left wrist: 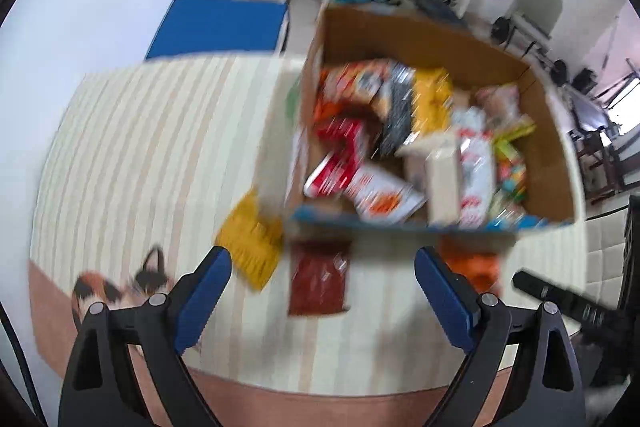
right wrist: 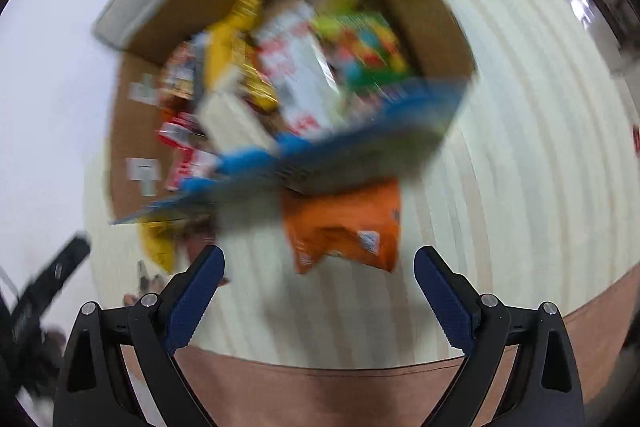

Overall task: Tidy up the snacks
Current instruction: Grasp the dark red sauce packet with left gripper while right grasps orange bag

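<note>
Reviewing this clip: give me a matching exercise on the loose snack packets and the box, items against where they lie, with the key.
Items:
1. yellow packet
2. dark red packet
3. orange packet
4. cardboard box

Places:
A. on the striped mat, between the other two loose packets, just in front of the box
B. holds most of the snacks, at the far side of the mat
C. by the box's left front corner in the left wrist view
D. ahead of the right gripper, whose jaws stand open and empty

Pairs: 1-C, 2-A, 3-D, 4-B
</note>
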Tool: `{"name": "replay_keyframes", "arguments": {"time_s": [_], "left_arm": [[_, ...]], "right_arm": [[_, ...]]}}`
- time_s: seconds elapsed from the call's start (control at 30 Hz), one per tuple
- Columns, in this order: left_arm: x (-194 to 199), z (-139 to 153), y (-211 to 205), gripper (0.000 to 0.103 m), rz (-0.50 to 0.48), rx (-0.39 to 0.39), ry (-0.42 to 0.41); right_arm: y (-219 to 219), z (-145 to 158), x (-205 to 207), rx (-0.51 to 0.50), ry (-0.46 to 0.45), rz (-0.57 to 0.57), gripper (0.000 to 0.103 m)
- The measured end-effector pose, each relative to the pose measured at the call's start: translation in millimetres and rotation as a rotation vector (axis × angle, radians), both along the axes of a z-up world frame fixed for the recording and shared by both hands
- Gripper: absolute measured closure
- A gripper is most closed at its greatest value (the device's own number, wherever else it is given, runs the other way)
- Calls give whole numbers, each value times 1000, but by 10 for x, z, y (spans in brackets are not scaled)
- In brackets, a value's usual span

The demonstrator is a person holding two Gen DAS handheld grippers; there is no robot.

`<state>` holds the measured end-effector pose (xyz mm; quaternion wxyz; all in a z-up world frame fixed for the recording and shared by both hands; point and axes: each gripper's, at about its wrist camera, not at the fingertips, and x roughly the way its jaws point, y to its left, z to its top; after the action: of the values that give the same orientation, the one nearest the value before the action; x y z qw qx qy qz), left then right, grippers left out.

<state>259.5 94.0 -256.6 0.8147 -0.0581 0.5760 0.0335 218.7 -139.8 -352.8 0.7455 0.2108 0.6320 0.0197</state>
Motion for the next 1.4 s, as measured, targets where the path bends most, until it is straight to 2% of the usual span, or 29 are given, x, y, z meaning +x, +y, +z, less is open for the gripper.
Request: {"name": "replay_keyframes", "arguments": {"time_s": [0.13,0.27,0.4,0.7,0.83,0.93,1.0,1.2,1.4], "left_arm": [[-93,-442,113,9,32,-12,91],[-62,-825,167,9,34,-19,167],[66,-1057,164,9,28,-51,210],[283,-1464,16,9,-29,-48,331],[285,-1449,2,12,-30,-33,307],[273,-1410,-18,28,-37,-1,290],[267,-1369,-62,48,-53,16,279],[15,-1393,-142,48,-73,24,302],[-440,-1413,-278,48,-78,-19,333]], "right_arm": [[41,-384,49,-58,39,-26,5],[150,-545,134,-94,40,-27,5],[296,-657,218,-135,59,-11,5],[472,-799,209,-174,88,17,7],[549,-824,228,-185,101,30,8],[584,-828,289,-188,104,28,13],[581,-825,282,-180,99,26,19],[451,-747,144,-168,90,54,29],[390,-760,-214,-139,130,107,30]]}}
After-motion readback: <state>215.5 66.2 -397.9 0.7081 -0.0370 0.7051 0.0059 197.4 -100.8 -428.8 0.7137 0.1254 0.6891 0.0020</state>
